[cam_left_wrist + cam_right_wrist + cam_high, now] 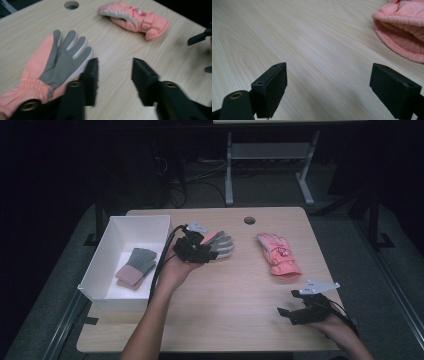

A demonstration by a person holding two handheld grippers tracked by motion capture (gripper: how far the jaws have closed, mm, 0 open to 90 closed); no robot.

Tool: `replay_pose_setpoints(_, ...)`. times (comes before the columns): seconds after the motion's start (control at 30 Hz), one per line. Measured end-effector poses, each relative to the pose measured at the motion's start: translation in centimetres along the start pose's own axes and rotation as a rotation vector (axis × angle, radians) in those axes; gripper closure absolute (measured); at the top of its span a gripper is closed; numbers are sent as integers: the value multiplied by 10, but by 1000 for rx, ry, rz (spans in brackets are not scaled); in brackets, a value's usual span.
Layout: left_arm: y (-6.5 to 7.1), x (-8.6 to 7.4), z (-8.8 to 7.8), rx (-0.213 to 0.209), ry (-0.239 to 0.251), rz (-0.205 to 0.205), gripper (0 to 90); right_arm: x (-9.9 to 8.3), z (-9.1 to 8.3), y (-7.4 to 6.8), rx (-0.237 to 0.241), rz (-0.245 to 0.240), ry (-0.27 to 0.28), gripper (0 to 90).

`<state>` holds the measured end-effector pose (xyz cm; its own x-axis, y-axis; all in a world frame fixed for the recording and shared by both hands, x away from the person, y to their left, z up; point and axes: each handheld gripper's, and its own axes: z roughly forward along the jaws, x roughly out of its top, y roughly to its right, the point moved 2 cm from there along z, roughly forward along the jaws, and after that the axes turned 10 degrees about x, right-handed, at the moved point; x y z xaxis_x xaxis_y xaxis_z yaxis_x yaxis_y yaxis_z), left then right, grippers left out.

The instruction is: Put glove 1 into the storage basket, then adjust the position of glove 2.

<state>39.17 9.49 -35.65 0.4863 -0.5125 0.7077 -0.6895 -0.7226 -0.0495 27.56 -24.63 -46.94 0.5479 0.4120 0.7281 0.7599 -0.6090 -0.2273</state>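
Note:
A pink glove with a grey palm (60, 62) lies palm up on the wooden table (235, 310), just right of the white box; the high view shows its fingers (224, 245). My left gripper (115, 72) hovers at that glove's little-finger side, jaws apart with bare table between them, the left jaw by the glove's edge (202, 251). A second pink glove (278, 255) lies farther right, cuff toward me (404, 30). My right gripper (328, 80) rests low near the table's front right corner (286, 314), jaws wide with nothing between them.
A white box (112, 237) stands at the table's left edge and holds a grey and pink glove (136, 267). A round cable hole (249, 220) sits near the far edge. Bare wood lies between the two grippers.

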Motion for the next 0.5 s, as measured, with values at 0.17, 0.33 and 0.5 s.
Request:
replay_pose_setpoints(0.17,-5,-4,23,9,-37,-19,881,0,1,-1,6,-5,-6,142)
replay_pose_setpoints(0.33,-18,-7,42,61,-58,-31,897,0,2,0,6,-14,-16,142)
replay_pose_setpoints(0.5,-33,-11,60,135,-61,-46,897,0,1,-1,7,-13,-13,142)
